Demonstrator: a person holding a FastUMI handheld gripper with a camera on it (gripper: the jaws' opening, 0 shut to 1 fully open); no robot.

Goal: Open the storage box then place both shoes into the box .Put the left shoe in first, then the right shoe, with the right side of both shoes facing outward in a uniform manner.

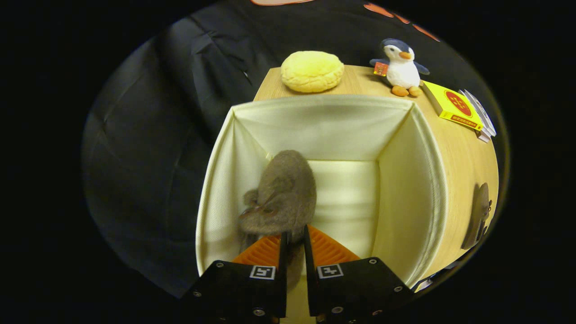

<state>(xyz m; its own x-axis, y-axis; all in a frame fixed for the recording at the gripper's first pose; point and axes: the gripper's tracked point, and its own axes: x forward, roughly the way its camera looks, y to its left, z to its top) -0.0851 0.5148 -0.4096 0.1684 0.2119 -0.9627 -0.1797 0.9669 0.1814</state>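
Note:
A cream fabric storage box (409,180) stands open on the wooden table. A grey-brown fuzzy shoe (283,193) hangs inside it against the left wall, toe pointing down toward the box floor. My gripper (294,238) is shut on the shoe's heel rim, both fingers pressing on the thin edge between them. The second fuzzy shoe (479,216) lies on the table to the right of the box, partly cut off.
Behind the box on the wooden table (468,162) sit a yellow bun-shaped cushion (312,71), a plush penguin (400,67) and a yellow packet (454,105) lying on some white cards. Dark cloth hangs to the left of the box.

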